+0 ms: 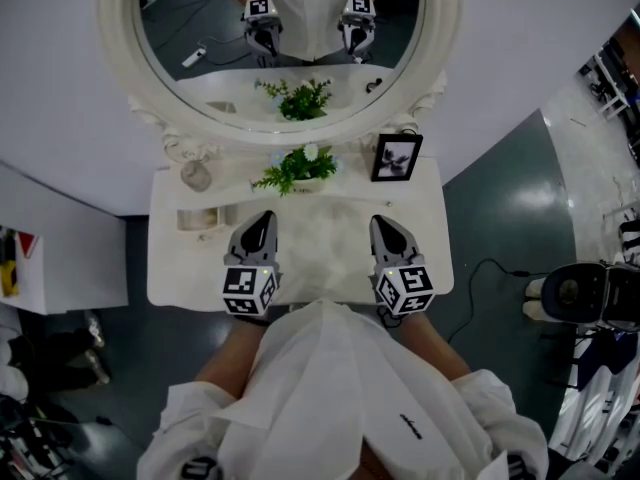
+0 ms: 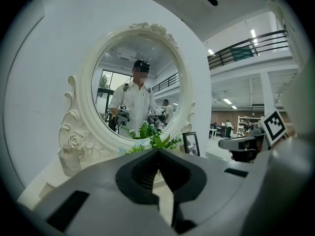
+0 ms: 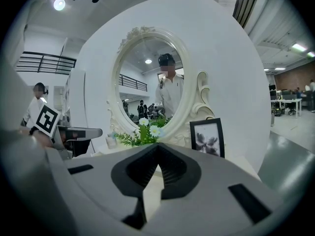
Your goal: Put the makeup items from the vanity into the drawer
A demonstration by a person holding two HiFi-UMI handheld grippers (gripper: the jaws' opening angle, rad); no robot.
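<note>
The white vanity top (image 1: 420,218) lies in front of me. A small clear glass bottle (image 1: 196,175) stands at its back left, by the mirror's base, and shows as well in the left gripper view (image 2: 70,161). A pale flat boxy item (image 1: 200,218) lies just in front of it. My left gripper (image 1: 262,222) hovers over the vanity's front left, shut and holding nothing; its closed tips (image 2: 157,151) point at the mirror. My right gripper (image 1: 382,226) hovers over the front right, shut and holding nothing (image 3: 157,146). No drawer shows; my white shirt hides the vanity's front.
An oval white-framed mirror (image 1: 440,58) stands at the back. A small green plant with white flowers (image 1: 298,168) sits in the middle in front of it, a black-framed picture (image 1: 396,157) to its right. A white cabinet (image 1: 60,258) stands left of the vanity.
</note>
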